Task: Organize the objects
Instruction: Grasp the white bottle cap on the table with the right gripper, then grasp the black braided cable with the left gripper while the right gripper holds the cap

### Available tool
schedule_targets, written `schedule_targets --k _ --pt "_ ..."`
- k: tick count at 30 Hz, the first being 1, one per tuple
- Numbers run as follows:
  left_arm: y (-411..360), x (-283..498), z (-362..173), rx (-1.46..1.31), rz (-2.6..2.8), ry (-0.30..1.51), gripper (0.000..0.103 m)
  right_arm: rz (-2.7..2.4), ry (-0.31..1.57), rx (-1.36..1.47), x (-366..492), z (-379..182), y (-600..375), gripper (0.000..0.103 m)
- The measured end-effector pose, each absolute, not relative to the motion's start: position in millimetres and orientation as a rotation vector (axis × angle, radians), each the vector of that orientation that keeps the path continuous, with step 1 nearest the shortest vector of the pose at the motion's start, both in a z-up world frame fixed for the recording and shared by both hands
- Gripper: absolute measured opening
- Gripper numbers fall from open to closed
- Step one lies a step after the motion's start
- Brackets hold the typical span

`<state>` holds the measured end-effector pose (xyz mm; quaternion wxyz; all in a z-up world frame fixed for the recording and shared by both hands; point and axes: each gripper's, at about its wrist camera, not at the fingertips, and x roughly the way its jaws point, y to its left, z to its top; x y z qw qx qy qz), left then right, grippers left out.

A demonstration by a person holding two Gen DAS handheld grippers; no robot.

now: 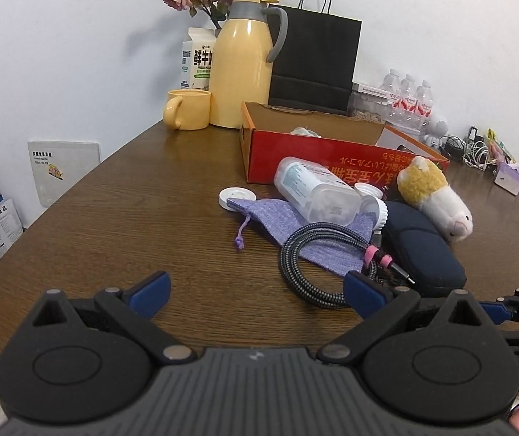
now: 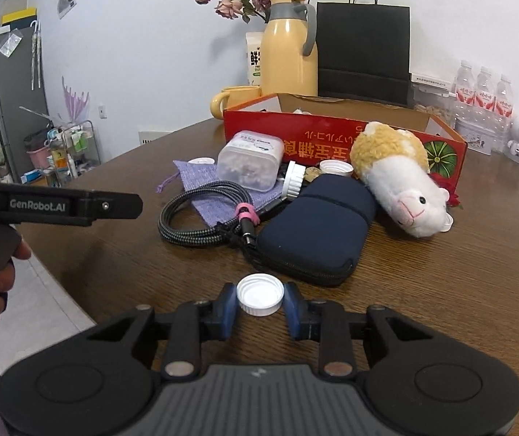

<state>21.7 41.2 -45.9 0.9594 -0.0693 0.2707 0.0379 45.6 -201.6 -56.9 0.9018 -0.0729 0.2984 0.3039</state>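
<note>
Table (image 2: 441,272): wood-grain surface, satin sheen. Bottle cap (image 2: 259,294): white ribbed plastic. Cable (image 2: 194,214): braided fabric sheath. Drawstring pouch (image 1: 295,225): purple woven cloth. Zip case (image 2: 317,229): matt navy fabric. Alpaca toy (image 2: 397,178): fuzzy plush. Box (image 2: 332,138): printed red cardboard. Thermos jug (image 1: 239,69): glossy yellow.

Right hand-held gripper (image 2: 260,309): black linkage arms, blue fingertip pads, silver pivot screws, ribbed grey body.

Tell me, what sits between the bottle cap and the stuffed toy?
The dark blue pouch lies between the bottle cap and the stuffed toy, seen in the right wrist view.
</note>
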Motion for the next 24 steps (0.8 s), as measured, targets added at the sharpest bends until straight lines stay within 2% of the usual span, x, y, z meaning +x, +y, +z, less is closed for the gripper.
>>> schedule_targets --k 20,24 --pt "7.0 84.7 -38.1 -0.168 -0.005 0.734 0.103 0.53 0.5 -0.099 66.2 -36.8 -255.0 0.027" --pt "-3.2 105.7 -35.6 -0.129 -0.016 0.816 0.103 0.524 0.489 -0.092 76.0 -36.3 -262.2 0.027"
